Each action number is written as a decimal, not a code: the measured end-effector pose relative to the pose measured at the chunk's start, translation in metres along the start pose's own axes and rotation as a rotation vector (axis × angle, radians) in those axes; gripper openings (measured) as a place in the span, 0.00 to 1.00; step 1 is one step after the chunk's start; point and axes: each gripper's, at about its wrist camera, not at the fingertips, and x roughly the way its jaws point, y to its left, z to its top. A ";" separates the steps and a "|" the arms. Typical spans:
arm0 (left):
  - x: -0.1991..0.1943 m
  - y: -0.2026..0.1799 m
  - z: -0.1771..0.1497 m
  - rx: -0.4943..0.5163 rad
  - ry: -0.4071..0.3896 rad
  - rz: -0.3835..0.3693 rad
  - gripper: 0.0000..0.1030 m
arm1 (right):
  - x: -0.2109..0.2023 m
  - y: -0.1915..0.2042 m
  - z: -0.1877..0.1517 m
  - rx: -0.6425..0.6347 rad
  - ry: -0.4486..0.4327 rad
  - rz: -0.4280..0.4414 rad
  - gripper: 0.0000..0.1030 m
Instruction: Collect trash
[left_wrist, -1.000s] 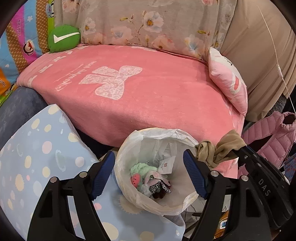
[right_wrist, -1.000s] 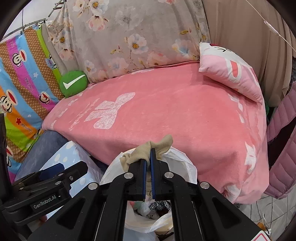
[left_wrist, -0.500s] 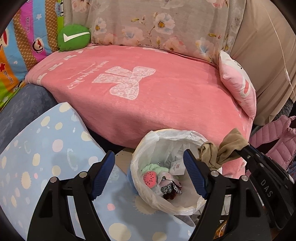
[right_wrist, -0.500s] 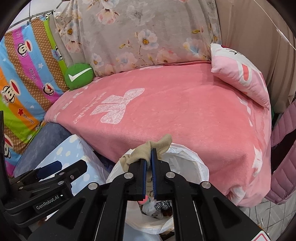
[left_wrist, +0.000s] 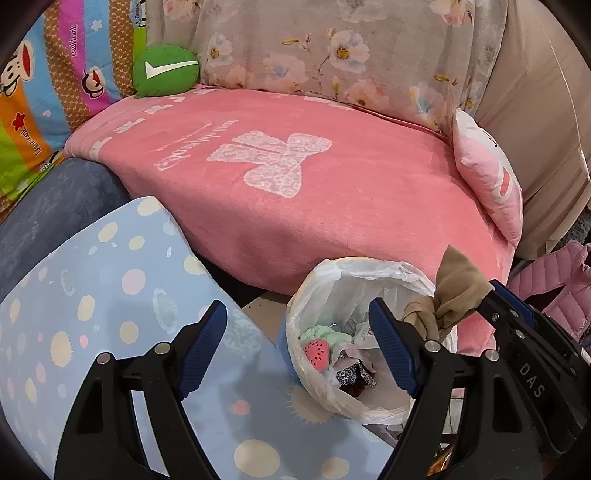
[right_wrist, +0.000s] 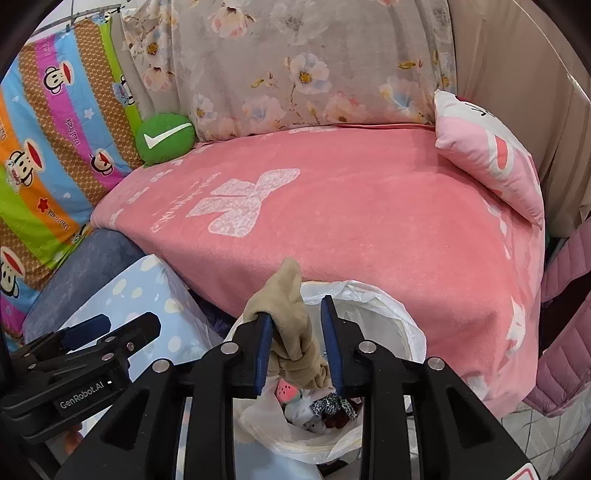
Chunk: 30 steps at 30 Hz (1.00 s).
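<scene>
A knotted beige cloth (right_wrist: 295, 328) hangs between the fingers of my right gripper (right_wrist: 295, 334), whose jaws now stand apart; it rests against the left pad, just above a trash bin with a white liner (right_wrist: 388, 317). The bin holds several scraps, among them a watermelon-print piece (right_wrist: 288, 391). In the left wrist view the beige cloth (left_wrist: 447, 299) and right gripper (left_wrist: 517, 325) sit over the bin's (left_wrist: 321, 280) right rim. My left gripper (left_wrist: 299, 343) is open and empty, near the bin's left side.
A sofa with a pink blanket (left_wrist: 295, 184) lies behind the bin. A blue dotted cushion (left_wrist: 92, 314) is at the left, a pink pillow (left_wrist: 491, 184) and a pink jacket (left_wrist: 554, 288) at the right, and a green check-mark cushion (left_wrist: 166, 70) at the back.
My right gripper's jaws have opened around the beige cloth, which was pinched tight before. Both grippers shifted left, so the bin now sits further right in the left view.
</scene>
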 end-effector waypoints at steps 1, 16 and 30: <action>0.000 0.002 0.000 -0.003 0.000 0.003 0.73 | 0.001 0.002 0.000 -0.007 0.004 -0.006 0.37; -0.002 0.022 -0.010 -0.035 0.012 0.017 0.73 | 0.045 0.006 -0.045 -0.144 0.231 -0.145 0.50; -0.011 0.024 -0.026 -0.025 0.004 0.048 0.79 | 0.008 0.003 -0.050 -0.116 0.168 -0.117 0.56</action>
